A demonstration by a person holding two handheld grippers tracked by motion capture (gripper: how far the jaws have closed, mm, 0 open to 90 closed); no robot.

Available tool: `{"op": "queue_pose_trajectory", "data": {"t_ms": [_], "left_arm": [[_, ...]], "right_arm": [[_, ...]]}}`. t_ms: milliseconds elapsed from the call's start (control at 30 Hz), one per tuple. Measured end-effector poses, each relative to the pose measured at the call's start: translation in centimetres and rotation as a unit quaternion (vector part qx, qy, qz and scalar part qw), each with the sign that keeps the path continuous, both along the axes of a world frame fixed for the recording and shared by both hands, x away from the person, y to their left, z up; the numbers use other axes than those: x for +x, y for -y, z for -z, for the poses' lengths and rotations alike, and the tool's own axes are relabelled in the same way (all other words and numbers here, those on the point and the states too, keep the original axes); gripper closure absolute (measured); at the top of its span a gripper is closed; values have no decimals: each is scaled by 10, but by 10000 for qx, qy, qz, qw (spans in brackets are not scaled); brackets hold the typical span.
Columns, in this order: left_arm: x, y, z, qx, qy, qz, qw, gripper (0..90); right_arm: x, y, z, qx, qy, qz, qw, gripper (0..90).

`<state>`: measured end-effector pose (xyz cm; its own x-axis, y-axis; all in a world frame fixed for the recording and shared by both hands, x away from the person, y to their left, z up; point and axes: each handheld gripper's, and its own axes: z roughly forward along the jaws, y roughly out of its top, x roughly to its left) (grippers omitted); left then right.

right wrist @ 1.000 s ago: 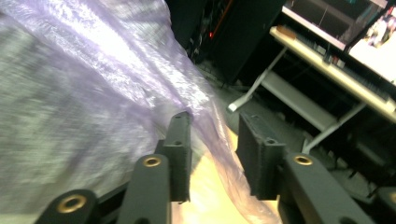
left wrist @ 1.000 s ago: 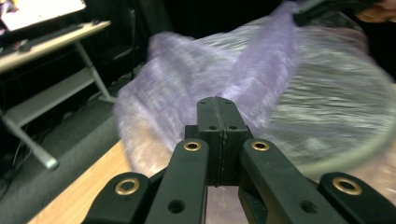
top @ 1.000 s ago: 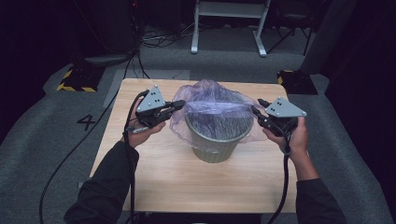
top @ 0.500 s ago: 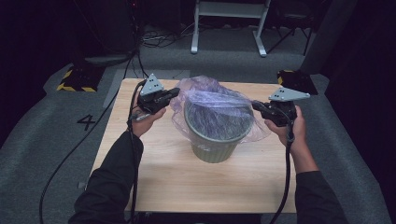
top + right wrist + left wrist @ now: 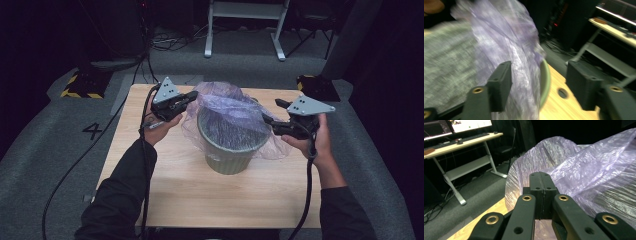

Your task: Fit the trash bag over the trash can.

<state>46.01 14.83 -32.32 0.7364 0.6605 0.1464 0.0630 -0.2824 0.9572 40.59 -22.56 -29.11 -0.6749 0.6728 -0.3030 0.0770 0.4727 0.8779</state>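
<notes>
Purple translucent plastic, a thin bag (image 5: 235, 112), is lining the green ribbed bin (image 5: 231, 150) that is standing near the middle of the wooden table (image 5: 200, 195). We are seeing the bag's loose film draping over the bin's rim on both sides and bunching up above its mouth.

We are holding the left gripper (image 5: 192, 97) at the bin's far-left edge. In the left gripper view its jaws are pressed together, and the left gripper (image 5: 540, 182) is sitting right against the bag (image 5: 584, 170); we cannot tell whether film is caught between them.

We are holding the right gripper (image 5: 267, 121) at the bin's right edge, with its grey three-cornered plate uppermost. In the right gripper view its jaws are standing well apart: the right gripper (image 5: 539, 77) is straddling the bin's green rim (image 5: 545, 80), with the bag's film (image 5: 519, 57) lying against the left jaw. That view is blurred, so we cannot tell whether the other jaw is touching anything.

Billowing film is blocking our view down into the bin from above.

Around the table we are seeing grey carpet, a floor mark reading 4 (image 5: 93, 131), yellow-and-black striped blocks (image 5: 80, 85) and a white desk frame (image 5: 247, 22) beyond the far edge. Cables are trailing from both grippers over the near edge.
</notes>
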Motion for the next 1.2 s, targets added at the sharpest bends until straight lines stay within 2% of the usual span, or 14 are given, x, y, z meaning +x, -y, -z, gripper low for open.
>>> {"op": "queue_pose_trajectory", "data": {"t_ms": [133, 200, 333, 433, 533, 633, 700, 767, 833, 867, 933, 1033, 1167, 1200], "left_arm": [[5, 0, 0, -14, -13, -9, 10000, 898], [9, 2, 1, -20, -106, 22, 9999, 897], [14, 9, 3, 95, -161, -27, 9998, 873], [18, 11, 2, 12, -236, -178, 9996, 756], [15, 12, -2, -82, -411, -202, 9989, 495], [-2, 8, -11, -208, -393, -3, 9990, 258], [-16, 5, -15, -249, -336, 239, 9988, 219], [-30, 2, -17, -168, -286, 349, 9988, 165], [-50, -3, -14, -184, -240, 600, 9977, 148], [-57, -4, -12, -212, -228, 673, 9972, 147], [-76, -4, -2, -88, -190, 836, 9963, 148], [-99, 0, 22, 323, -108, 1010, 9943, 149], [-106, 7, 45, 630, -213, 1008, 9927, 154], [-105, 8, 49, 700, -201, 916, 9931, 154]], "right_arm": [[7, 4, 3, -163, -47, 136, 9998, 634], [14, 7, 7, -228, -202, 191, 9994, 722], [21, 13, 10, -107, -313, 249, 9991, 861], [26, 15, 10, 7, -403, 307, 9987, 900], [35, 15, 11, -25, -534, 449, 9976, 900], [38, 18, 12, 51, -635, 498, 9967, 900], [37, 20, 11, 99, -650, 536, 9964, 900], [36, 21, 11, 89, -648, 573, 9962, 900], [35, 21, 11, 100, -648, 564, 9963, 900], [33, 21, 11, 102, -637, 579, 9962, 900], [31, 22, 10, 110, -622, 574, 9964, 900], [30, 22, 10, 91, -637, 609, 9961, 900], [31, 23, 11, 72, -687, 618, 9957, 897], [31, 23, 11, 58, -693, 623, 9956, 896]]}}
